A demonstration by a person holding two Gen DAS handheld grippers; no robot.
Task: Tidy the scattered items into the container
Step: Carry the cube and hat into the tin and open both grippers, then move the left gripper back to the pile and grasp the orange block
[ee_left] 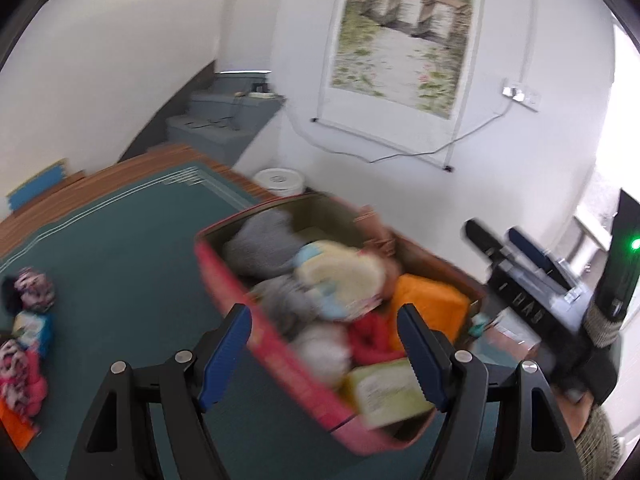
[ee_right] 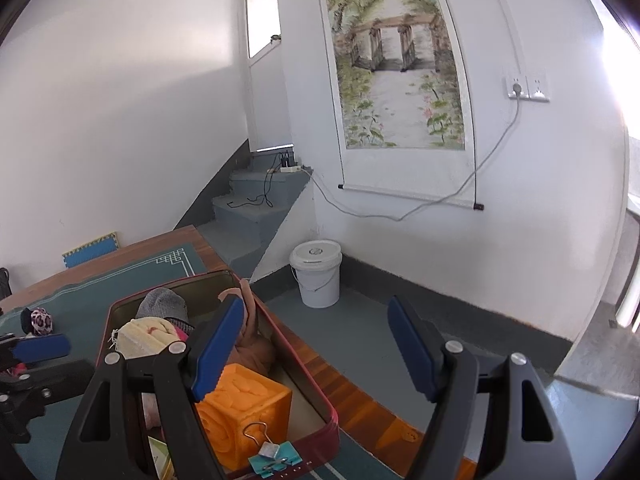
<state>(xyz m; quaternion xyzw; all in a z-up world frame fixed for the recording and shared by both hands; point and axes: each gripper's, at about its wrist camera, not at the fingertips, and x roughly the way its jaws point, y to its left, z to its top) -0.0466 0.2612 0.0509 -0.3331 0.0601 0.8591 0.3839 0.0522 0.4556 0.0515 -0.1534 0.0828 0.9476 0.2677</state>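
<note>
Container [ee_left: 256, 328], a red-walled tin, is sitting on the green mat [ee_left: 120, 240] near the table's far right corner, packed with grey cloth [ee_left: 260, 240], a cream towel [ee_left: 340, 276], an orange cube [ee_right: 240, 400], a red item [ee_left: 372, 340] and a green-printed packet [ee_left: 384, 392]. Left gripper [ee_left: 324, 360] is hovering over the tin's near end with its tongs spread and nothing between them. Right gripper [ee_right: 312, 352] is hanging above the tin's far side, tongs likewise spread and pinching nothing. A teal binder clip [ee_right: 276, 456] is resting on the tin's rim. Patterned socks [ee_left: 34, 292] and further scattered items [ee_left: 24, 376] are lying on the mat, well apart from the tin. A white bucket [ee_right: 316, 272] is standing on the floor.
</note>
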